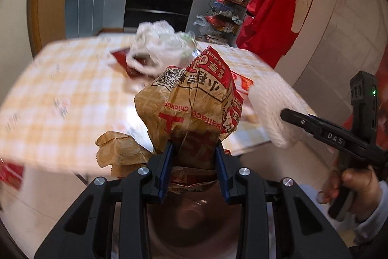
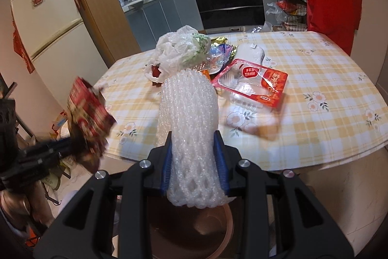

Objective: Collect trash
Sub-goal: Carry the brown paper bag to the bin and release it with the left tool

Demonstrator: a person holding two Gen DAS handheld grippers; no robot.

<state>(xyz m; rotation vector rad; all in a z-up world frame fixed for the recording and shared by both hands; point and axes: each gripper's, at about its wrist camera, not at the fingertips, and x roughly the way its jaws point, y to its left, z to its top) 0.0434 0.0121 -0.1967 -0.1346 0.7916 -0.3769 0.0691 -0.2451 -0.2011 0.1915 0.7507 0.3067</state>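
Your left gripper (image 1: 194,162) has its blue pads pinched narrowly on a crumpled brown-and-red paper food bag (image 1: 191,101), which stands up out of the jaws above the near edge of the yellow checked tablecloth (image 1: 60,101). Your right gripper (image 2: 194,162) is closed just as narrowly on a white foam mesh sleeve (image 2: 188,118), held upright over what looks like a brown round bin (image 2: 194,234) below. More trash, a white plastic bag (image 2: 179,52) and a red-labelled clear plastic tray (image 2: 252,84), lies on the table.
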